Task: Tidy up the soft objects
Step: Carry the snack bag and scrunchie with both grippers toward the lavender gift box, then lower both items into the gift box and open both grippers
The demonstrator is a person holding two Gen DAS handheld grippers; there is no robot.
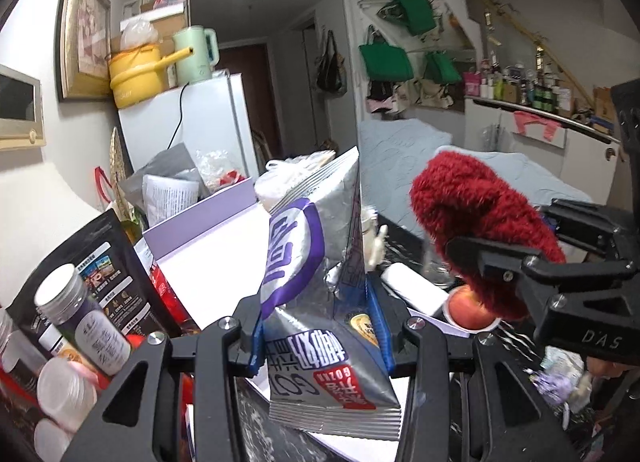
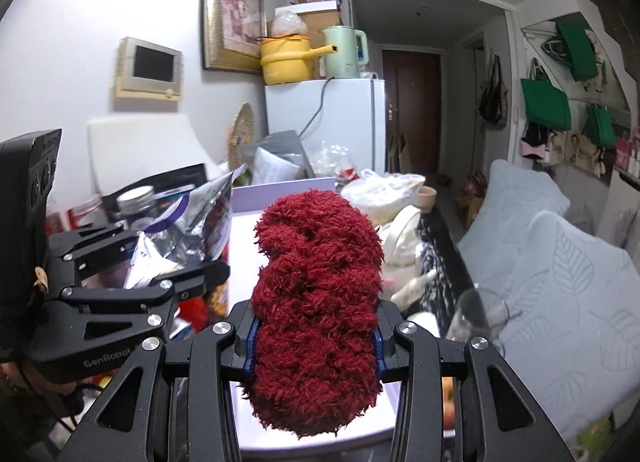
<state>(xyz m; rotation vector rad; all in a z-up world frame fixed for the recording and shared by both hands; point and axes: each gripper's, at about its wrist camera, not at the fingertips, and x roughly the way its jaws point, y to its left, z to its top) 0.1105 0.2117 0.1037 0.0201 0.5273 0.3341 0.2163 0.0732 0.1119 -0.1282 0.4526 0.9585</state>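
Note:
My left gripper [image 1: 320,326] is shut on a silver and purple snack bag [image 1: 316,302], held upright above a shallow lilac box [image 1: 208,238] with a white inside. In the right wrist view the same bag [image 2: 192,229] and left gripper [image 2: 176,270] show at the left. My right gripper [image 2: 314,338] is shut on a fluffy dark red plush item [image 2: 316,302], lifted over the box's white floor [image 2: 240,246]. From the left wrist view the red plush [image 1: 480,221] and the right gripper [image 1: 516,262] appear at the right, beside the bag.
Jars [image 1: 84,306] and a black pouch [image 1: 108,274] crowd the left side. An apple in a cup [image 1: 468,310], a glass [image 2: 476,318], white crockery [image 2: 404,246] and a plastic bag [image 2: 380,189] lie to the right. A white fridge [image 2: 328,121] stands behind; grey cushions [image 2: 560,282] are on the right.

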